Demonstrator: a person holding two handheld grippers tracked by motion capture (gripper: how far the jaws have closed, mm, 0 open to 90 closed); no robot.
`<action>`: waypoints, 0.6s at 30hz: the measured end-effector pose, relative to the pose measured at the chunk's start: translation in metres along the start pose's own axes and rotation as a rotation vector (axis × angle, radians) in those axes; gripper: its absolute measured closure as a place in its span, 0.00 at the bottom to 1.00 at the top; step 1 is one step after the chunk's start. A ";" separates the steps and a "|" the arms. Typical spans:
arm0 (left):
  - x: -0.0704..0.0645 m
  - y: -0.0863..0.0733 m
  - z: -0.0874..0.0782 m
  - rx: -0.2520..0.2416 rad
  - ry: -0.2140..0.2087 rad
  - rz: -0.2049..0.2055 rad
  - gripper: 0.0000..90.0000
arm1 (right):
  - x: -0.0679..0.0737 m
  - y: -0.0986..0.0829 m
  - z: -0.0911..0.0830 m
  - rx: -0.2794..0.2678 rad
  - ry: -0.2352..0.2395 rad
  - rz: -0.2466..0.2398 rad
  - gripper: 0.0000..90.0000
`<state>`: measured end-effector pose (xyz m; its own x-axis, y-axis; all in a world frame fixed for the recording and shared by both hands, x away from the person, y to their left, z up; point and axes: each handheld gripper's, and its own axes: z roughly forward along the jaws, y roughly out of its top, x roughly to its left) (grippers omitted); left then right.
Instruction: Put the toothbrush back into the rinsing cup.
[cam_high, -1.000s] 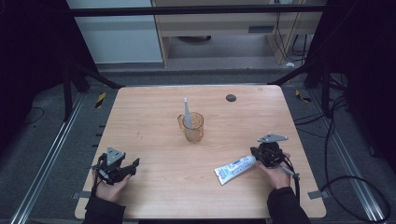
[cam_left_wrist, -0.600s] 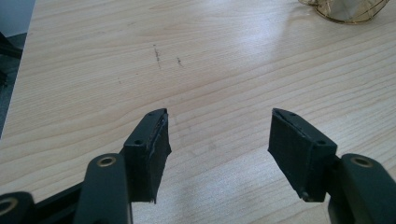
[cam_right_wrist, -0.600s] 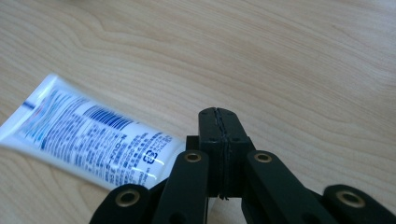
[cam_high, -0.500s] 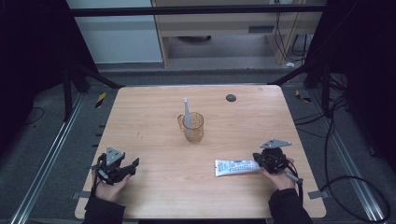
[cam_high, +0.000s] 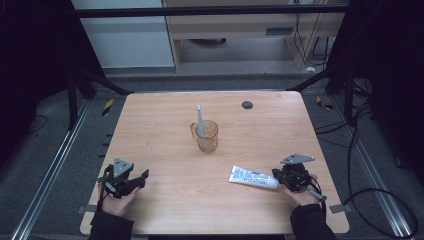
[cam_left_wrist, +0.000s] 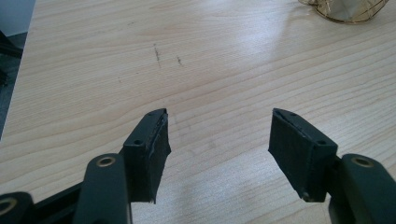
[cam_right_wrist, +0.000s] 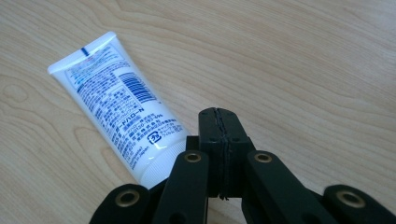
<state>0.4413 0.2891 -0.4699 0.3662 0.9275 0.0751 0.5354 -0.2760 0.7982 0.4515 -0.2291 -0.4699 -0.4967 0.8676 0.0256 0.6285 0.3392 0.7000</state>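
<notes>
A white toothpaste tube (cam_high: 252, 177) with blue print lies flat on the wooden table (cam_high: 165, 125) at the front right. Its cap end points toward my right gripper (cam_high: 281, 176). In the right gripper view the tube (cam_right_wrist: 116, 112) lies just left of my right gripper (cam_right_wrist: 219, 116), whose jaws are pressed together with nothing between them. My left gripper (cam_high: 142, 176) rests at the front left. Its jaws stand wide apart over bare wood, as the left gripper view shows (cam_left_wrist: 219, 135).
A clear amber cup (cam_high: 206, 135) stands mid-table with a white toothbrush (cam_high: 200, 120) upright in it; the cup's base (cam_left_wrist: 348, 9) also shows in the left gripper view. A small black disc (cam_high: 247, 104) lies near the far edge.
My right gripper has drawn back toward the front edge. The tube has swung from slanted to nearly level, its cap end following the gripper. The left gripper has stayed put.
</notes>
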 end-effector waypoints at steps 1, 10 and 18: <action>0.000 0.000 0.000 0.000 0.000 0.000 0.41 | 0.000 -0.001 0.000 -0.001 -0.003 -0.006 0.99; 0.000 0.000 0.000 0.000 0.001 -0.001 0.41 | 0.005 -0.010 -0.007 0.005 0.021 -0.004 1.00; 0.000 0.000 0.000 0.000 0.001 -0.001 0.41 | 0.012 -0.017 -0.014 0.006 0.036 -0.014 1.00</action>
<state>0.4412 0.2892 -0.4696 0.3647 0.9281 0.0750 0.5361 -0.2751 0.7981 0.4265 -0.2298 -0.4720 -0.5265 0.8491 0.0418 0.6252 0.3534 0.6958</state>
